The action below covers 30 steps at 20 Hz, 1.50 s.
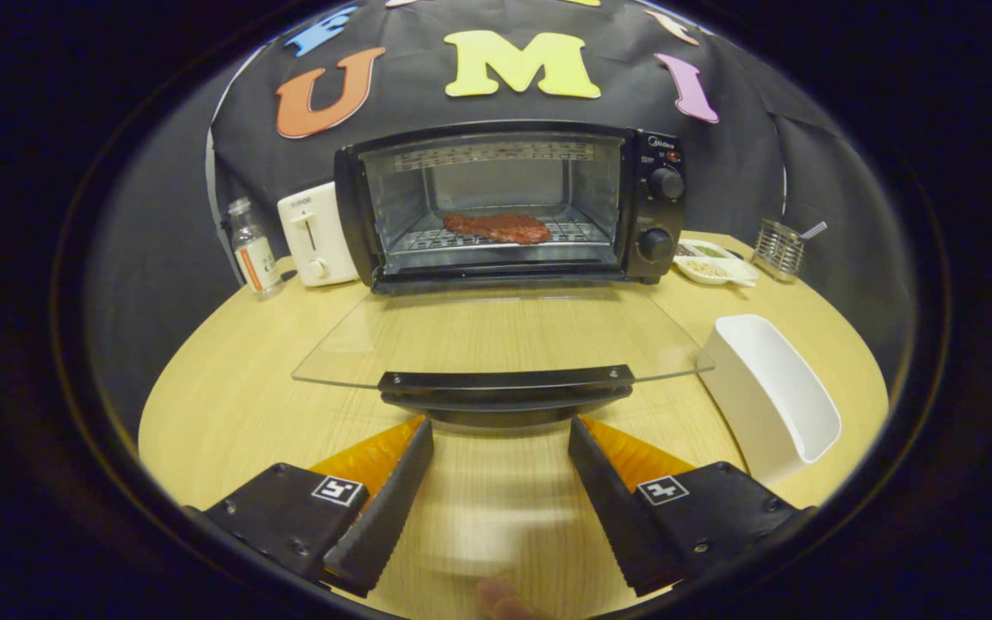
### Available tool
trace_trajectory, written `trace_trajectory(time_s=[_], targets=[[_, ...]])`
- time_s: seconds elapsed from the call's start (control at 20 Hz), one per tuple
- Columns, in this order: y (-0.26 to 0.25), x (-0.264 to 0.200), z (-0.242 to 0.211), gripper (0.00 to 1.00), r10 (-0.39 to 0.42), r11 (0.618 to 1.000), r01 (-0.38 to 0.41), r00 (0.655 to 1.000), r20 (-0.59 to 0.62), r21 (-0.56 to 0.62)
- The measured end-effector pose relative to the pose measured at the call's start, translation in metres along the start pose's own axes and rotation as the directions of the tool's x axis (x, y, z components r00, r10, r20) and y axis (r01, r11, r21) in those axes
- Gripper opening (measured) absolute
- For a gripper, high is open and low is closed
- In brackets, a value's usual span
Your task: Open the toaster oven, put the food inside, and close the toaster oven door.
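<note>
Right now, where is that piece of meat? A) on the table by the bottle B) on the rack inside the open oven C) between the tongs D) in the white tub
B: the meat lies on the rack inside the toaster oven, whose glass door hangs open; the tongs are open and empty.

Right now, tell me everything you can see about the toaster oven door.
The toaster oven door is a clear glass panel, swung fully down and lying about level above the wooden table, which shows through it. A dark curved handle runs along its front edge. Its hinge end meets the toaster oven, where the food lies on the rack. The hand-held gripper is open just short of the handle, not touching it.
</note>
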<state>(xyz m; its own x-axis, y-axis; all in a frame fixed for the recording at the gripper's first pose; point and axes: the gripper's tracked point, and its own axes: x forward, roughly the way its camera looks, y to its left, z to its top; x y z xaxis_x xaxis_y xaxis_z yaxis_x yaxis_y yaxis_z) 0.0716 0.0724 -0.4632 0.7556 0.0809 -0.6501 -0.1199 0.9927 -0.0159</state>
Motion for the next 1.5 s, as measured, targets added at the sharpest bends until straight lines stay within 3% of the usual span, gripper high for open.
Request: trace_trajectory(time_s=[0.45, 0.95, 1.5], targets=[[0.002, 0.001, 0.002, 1.00, -0.015, 1.000, 0.015, 1.000, -0.023, 0.017], [0.007, -0.019, 0.037, 1.00, -0.027, 0.999, 0.026, 0.998, 0.053, 0.023], [0.013, -0.026, 0.142, 1.00, -0.029, 0.999, 0.035, 0.959, 0.282, -0.018]])
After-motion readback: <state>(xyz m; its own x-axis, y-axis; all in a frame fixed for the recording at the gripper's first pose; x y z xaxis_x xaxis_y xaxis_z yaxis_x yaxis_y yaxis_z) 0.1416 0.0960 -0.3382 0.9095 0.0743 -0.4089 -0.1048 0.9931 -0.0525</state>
